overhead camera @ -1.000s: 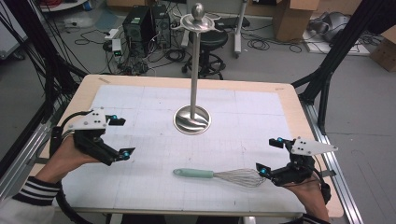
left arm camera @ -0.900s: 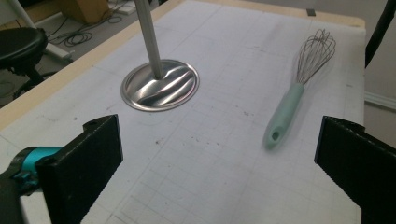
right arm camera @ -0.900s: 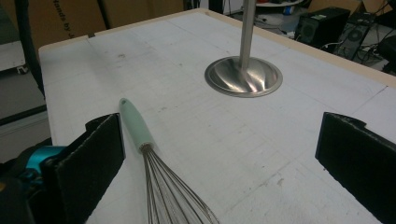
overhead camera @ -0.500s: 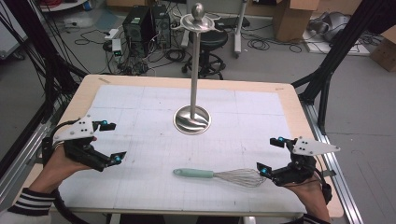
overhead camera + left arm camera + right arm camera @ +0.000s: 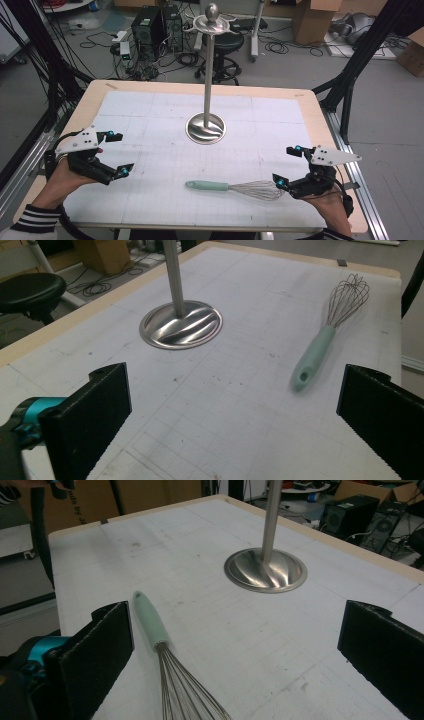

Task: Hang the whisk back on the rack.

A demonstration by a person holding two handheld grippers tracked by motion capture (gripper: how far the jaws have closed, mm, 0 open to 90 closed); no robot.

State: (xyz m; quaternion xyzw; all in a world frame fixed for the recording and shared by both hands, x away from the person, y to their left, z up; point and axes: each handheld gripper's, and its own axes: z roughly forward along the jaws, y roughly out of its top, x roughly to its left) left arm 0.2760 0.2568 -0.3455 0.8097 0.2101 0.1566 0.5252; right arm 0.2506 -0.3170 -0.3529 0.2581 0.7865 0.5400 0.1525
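Open tabletop [image 5: 150, 105] left and right of the metal stand [image 5: 207, 75], whose pole rises at centre on a round base. Near edge: whisk [image 5: 235, 188] lies flat, wire end just beside the right claw [image 5: 288, 166]. Bare mat between left claw [image 5: 117, 153] and whisk handle.

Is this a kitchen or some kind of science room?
Probably a lab or workshop, not a kitchen. The whisk lies on a gridded work table, and behind it computer towers, loose cables and cardboard boxes sit on a bare floor.
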